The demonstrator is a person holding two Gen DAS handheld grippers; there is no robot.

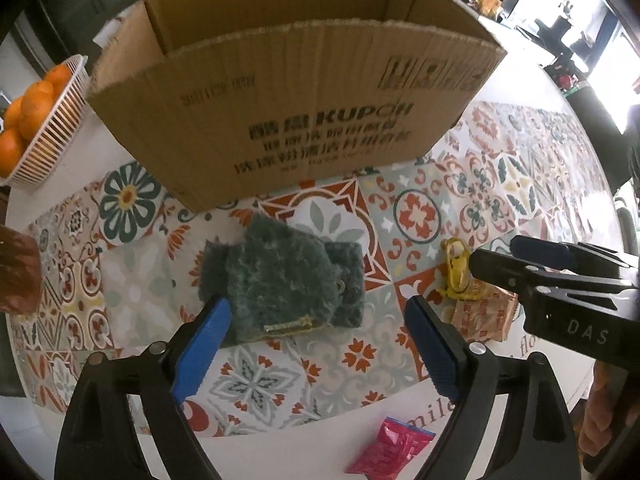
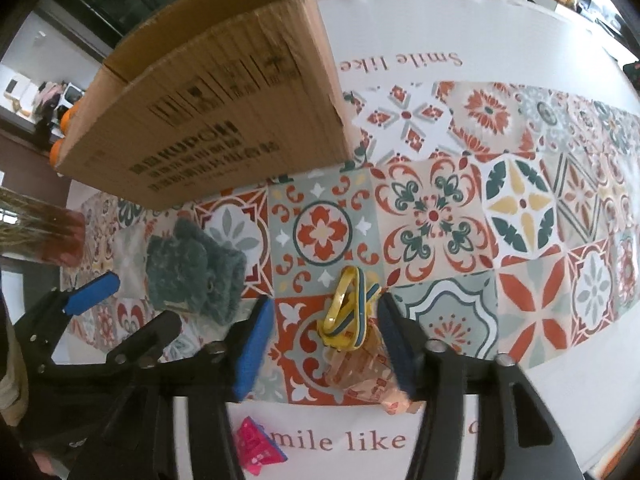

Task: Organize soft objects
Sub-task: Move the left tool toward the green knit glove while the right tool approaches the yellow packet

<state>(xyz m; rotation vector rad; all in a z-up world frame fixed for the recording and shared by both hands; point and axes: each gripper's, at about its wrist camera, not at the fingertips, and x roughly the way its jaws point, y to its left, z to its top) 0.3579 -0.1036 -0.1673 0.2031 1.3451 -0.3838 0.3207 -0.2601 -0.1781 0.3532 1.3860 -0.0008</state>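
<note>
Fuzzy green cloth (image 1: 286,280) lies flat on the worktop (image 1: 400,412), on the patterned mat, just in front of the big cardboard box (image 1: 288,120). It sits right under the left claw (image 1: 316,344), a little ahead of the tips. The left claw's blue pads stand wide apart, one near each side of the cloth, and they hold nothing. The cloth is a bit longer from side to side than from front to back, so the wide gap fits around it.

The yellow strap (image 2: 348,308) lies to the right of the cloth, on top of a crinkly orange packet (image 2: 364,372). The right claw (image 2: 324,348) is over these two. Its pads are about half open, with the strap and packet between them. The right pad looks very close to the packet, but I cannot tell if it touches. It does not seem to grip anything yet.

So the left claw is nearer the cloth, and the right claw is nearer the strap. I think each claw needs to go straight down and then squeeze. The box waits just behind, open at the top.

A pink packet (image 1: 390,452) lies near the worktop's front edge, away from both claws.
</note>
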